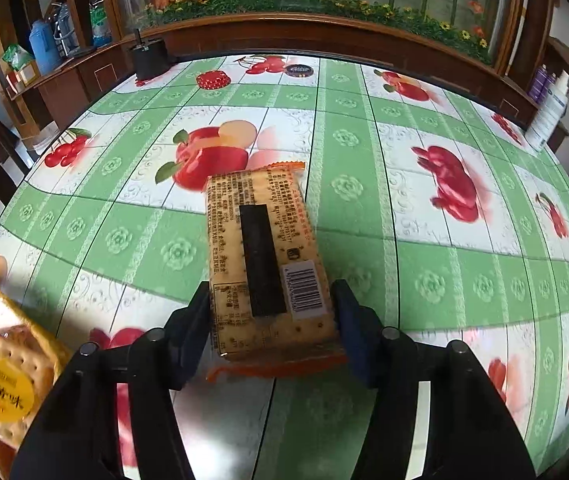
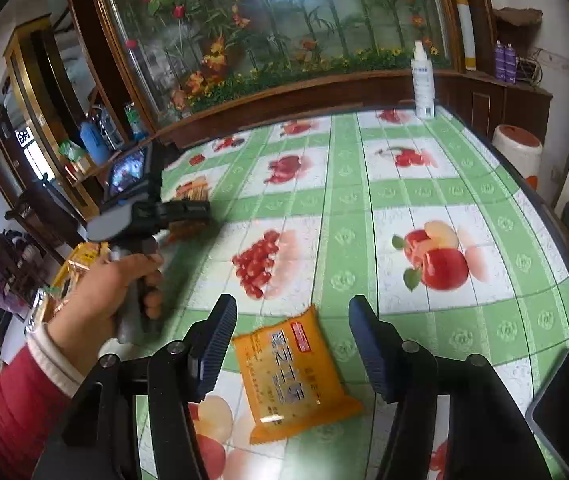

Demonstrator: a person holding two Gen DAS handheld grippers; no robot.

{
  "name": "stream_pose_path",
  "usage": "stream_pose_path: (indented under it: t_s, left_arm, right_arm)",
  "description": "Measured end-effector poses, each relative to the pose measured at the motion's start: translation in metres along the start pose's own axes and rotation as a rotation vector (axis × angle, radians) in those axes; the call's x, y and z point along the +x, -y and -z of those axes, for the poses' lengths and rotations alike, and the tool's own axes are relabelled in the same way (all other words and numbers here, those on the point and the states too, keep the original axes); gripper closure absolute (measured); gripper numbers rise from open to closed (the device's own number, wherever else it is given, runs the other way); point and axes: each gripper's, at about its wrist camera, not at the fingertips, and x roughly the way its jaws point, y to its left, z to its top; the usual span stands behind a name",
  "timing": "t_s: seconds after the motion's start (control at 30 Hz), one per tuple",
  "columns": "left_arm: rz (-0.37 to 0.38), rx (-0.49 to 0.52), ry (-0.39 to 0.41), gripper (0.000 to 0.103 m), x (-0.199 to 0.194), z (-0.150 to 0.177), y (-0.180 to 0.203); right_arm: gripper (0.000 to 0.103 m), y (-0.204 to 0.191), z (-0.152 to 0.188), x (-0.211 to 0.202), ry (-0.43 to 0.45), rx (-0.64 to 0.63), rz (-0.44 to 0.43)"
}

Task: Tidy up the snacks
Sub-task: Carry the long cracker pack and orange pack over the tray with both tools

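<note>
My left gripper [image 1: 270,312] is shut on a cracker pack [image 1: 262,256], its printed back and barcode facing up, held above the fruit-print tablecloth [image 1: 404,200]. A large yellow cracker bag [image 1: 0,376] lies at the lower left of the left wrist view. My right gripper [image 2: 292,340] is open, its fingers either side of a small orange snack packet [image 2: 288,376] lying flat on the table. In the right wrist view the left gripper [image 2: 188,212] shows at the left, held by a hand [image 2: 112,292], with the cracker pack [image 2: 192,190] partly hidden in it.
A white spray bottle [image 2: 423,80] stands at the table's far edge. A dark phone [image 2: 568,400] lies at the near right. A black holder [image 1: 149,58] stands at the far left edge. A wooden cabinet with artificial flowers runs behind the table. A yellow bag [image 2: 80,264] lies behind the hand.
</note>
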Motion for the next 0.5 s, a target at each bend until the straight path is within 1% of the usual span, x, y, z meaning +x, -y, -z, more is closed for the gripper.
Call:
stream_pose_path:
  t_s: [0.03, 0.1, 0.13, 0.17, 0.23, 0.43, 0.5]
  left_arm:
    - [0.003, 0.0, -0.001, 0.046, -0.001, 0.002, 0.0]
    - [0.011, -0.002, 0.002, 0.046, -0.006, 0.009, -0.002]
    - [0.014, 0.001, 0.004, 0.046, -0.008, 0.013, -0.001]
    - [0.021, 0.006, 0.005, 0.047, -0.012, 0.019, 0.0]
    - [0.032, 0.015, 0.006, 0.047, -0.019, 0.029, 0.002]
    - [0.063, 0.029, 0.012, 0.048, -0.043, 0.063, -0.002]
    - [0.068, 0.024, 0.016, 0.048, -0.05, 0.073, -0.004]
  right_arm:
    - [0.042, 0.001, 0.002, 0.001, -0.016, 0.002, -0.004]
    - [0.033, 0.001, 0.009, 0.004, -0.037, -0.011, -0.019]
    - [0.017, 0.0, 0.014, 0.008, -0.056, -0.035, -0.003]
    - [0.008, -0.002, 0.018, 0.014, -0.078, -0.058, 0.003]
    - [0.009, -0.005, 0.026, 0.028, -0.117, -0.092, 0.008]
    - [0.009, -0.011, 0.037, 0.066, -0.194, -0.122, 0.015]
    - [0.009, -0.017, 0.038, 0.072, -0.191, -0.152, 0.027]
